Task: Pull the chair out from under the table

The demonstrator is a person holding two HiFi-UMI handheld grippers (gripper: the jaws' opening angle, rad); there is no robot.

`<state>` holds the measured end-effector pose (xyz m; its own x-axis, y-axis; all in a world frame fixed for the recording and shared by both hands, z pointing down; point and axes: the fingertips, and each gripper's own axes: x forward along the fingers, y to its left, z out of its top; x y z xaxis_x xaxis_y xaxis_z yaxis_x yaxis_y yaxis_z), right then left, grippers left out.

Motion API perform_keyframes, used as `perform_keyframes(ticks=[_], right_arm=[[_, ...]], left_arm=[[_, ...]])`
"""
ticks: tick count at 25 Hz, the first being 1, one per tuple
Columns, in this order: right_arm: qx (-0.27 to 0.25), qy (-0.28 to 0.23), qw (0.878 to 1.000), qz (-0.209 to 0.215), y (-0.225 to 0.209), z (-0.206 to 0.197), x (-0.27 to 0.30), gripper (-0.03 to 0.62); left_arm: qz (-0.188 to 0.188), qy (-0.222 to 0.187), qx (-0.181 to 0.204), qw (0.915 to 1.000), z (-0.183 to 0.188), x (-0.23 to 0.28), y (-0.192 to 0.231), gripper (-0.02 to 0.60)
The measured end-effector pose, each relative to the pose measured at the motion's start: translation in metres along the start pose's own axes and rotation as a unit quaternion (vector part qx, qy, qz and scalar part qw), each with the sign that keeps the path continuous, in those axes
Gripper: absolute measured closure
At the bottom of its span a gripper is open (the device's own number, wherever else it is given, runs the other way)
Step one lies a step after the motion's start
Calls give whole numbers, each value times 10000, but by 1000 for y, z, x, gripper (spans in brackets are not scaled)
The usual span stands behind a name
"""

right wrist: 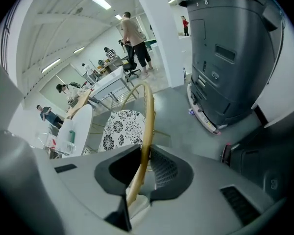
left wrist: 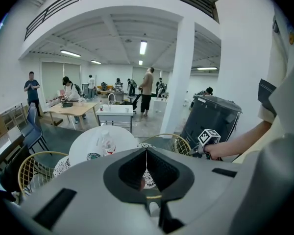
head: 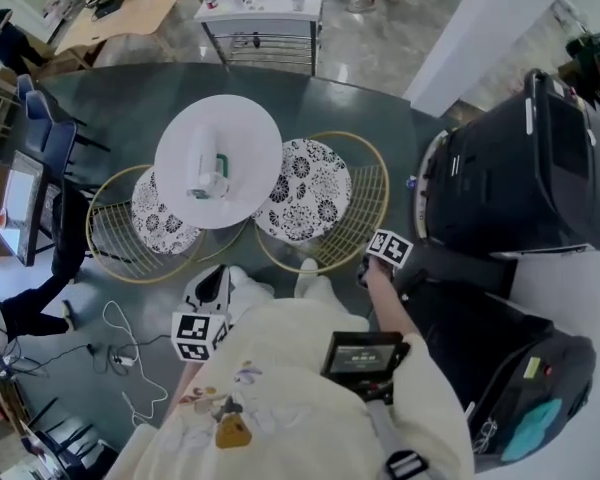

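The left gripper hangs close to the body, jaws together on nothing. The right gripper is clamped on the near rim of the gold wire chair with the floral cushion, which sits partly tucked under the right side of the round white table. The grasp looks made, so next comes a steady pull nearward (without letting the thin rim slip). The dark green floor looks smooth. Beyond is a bright open hall.

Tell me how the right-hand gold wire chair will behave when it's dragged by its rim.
The chair is thin open wire, so probably light. Its rim looks like rigid metal, unlikely to flex much. That smooth round rod may slip in the jaws.
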<state>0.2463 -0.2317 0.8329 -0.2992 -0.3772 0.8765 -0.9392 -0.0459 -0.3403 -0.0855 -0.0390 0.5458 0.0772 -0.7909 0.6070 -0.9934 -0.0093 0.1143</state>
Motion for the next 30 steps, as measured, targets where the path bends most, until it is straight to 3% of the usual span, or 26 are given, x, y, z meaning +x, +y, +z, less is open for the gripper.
perform_keyframes(ticks=[14, 18, 23, 30], right_arm=[[36, -95, 9990, -442, -66, 1, -28, 531], [89, -212, 9981, -570, -84, 2, -37, 533], [186, -258, 9972, -671, -105, -4, -48, 533], [494, -342, 9947, -837, -132, -15, -63, 533]], left_arm=[[-381, 76, 294, 9988, 16, 31, -28, 572], [-705, 107, 342, 9969, 28, 50, -49, 572], [-1273, 81, 661, 9896, 46, 73, -97, 572], [-1999, 224, 1228, 9718, 53, 90, -156, 572]])
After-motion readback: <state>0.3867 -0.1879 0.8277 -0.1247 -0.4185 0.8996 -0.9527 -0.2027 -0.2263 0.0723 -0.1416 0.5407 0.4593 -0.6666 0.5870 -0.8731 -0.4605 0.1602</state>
